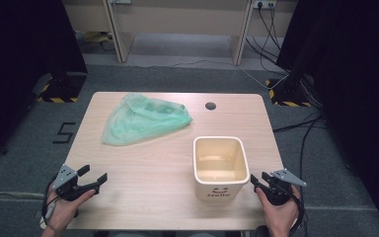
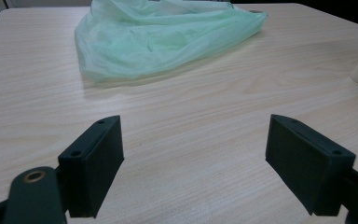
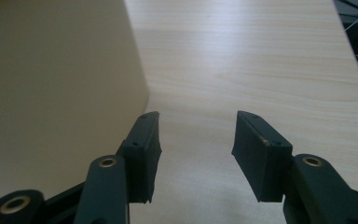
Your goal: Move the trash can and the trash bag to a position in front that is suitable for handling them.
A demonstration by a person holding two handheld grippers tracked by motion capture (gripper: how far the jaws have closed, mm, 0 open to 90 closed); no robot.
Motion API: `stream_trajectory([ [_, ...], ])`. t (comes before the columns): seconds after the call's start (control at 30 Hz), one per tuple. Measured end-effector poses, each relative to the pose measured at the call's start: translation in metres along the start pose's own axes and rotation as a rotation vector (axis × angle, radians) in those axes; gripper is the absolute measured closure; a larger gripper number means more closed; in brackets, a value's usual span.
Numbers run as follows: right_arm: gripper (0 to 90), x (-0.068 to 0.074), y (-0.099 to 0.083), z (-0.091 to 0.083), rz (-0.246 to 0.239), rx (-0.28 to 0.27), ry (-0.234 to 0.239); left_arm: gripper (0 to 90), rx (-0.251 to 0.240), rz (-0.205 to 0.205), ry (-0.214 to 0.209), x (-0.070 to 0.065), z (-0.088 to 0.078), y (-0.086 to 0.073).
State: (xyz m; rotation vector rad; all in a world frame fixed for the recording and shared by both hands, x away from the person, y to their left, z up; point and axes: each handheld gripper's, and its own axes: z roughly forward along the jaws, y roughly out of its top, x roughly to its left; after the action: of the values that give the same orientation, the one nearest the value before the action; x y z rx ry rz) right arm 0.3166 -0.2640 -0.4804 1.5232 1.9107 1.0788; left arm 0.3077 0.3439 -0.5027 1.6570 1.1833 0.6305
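A crumpled pale green plastic bag (image 1: pixel 145 118) (image 2: pixel 163 32) lies flat on the far left half of the wooden table (image 1: pixel 148 173). A cream square bin (image 1: pixel 220 167) printed with "Hello" and a smiling face stands upright near the front right, and nothing shows inside it. My left gripper (image 1: pixel 94 176) (image 2: pixel 193 163) rests low at the front left, open, with only bare wood between its jaws. My right gripper (image 1: pixel 258 178) (image 3: pixel 196 149) sits just right of the bin's wall (image 3: pixel 51 84), open and holding nothing.
A dark round cable hole (image 1: pixel 210 105) sits near the table's far edge. Cables (image 1: pixel 296 128) trail over the grey floor on the right. Black stands with hazard-striped feet (image 1: pixel 59 91) flank the table's far corners, and wooden furniture (image 1: pixel 177 24) stands beyond.
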Motion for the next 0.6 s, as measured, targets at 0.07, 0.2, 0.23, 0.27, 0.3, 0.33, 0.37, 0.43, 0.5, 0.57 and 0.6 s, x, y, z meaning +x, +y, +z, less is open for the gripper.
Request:
stream_trajectory([
  [0.07,51.0,0.002,-0.001,-0.001,-0.022,-0.007,0.005,17.9,-0.003,0.003,0.001,0.000,-0.001,0.000],
  [0.2,51.6,0.009,0.000,-0.010,-0.130,-0.068,0.028,17.9,-0.016,0.002,0.003,0.001,-0.004,0.001],
  [0.23,48.6,0.008,0.001,-0.012,-0.149,-0.062,0.076,17.9,-0.017,0.001,0.000,0.001,-0.004,0.002],
  [0.27,46.5,0.007,0.001,-0.011,-0.156,-0.053,0.099,18.0,-0.016,0.001,-0.001,0.001,-0.004,0.002],
  [0.3,46.4,0.006,0.002,-0.011,-0.167,-0.035,0.130,18.0,-0.019,-0.001,-0.001,0.001,-0.005,0.002],
  [0.33,45.8,0.004,0.003,-0.012,-0.171,-0.026,0.143,18.0,-0.019,0.000,-0.001,0.001,-0.005,0.002],
  [0.37,44.4,0.002,0.003,-0.013,-0.177,-0.015,0.159,18.0,-0.019,-0.001,-0.002,0.002,-0.005,0.002],
  [0.43,43.5,0.000,0.004,-0.015,-0.184,0.004,0.191,18.0,-0.019,-0.003,-0.003,0.002,-0.005,0.002],
  [0.5,42.5,0.000,0.004,-0.016,-0.190,0.002,0.203,18.0,-0.020,-0.004,-0.003,0.003,-0.005,0.002],
  [0.57,40.4,0.004,0.004,-0.019,-0.241,0.007,0.241,18.0,-0.018,-0.004,-0.004,0.003,-0.004,0.002],
  [0.6,40.3,0.005,0.004,-0.020,-0.253,0.014,0.246,18.0,-0.018,-0.004,-0.004,0.003,-0.004,0.002],
])
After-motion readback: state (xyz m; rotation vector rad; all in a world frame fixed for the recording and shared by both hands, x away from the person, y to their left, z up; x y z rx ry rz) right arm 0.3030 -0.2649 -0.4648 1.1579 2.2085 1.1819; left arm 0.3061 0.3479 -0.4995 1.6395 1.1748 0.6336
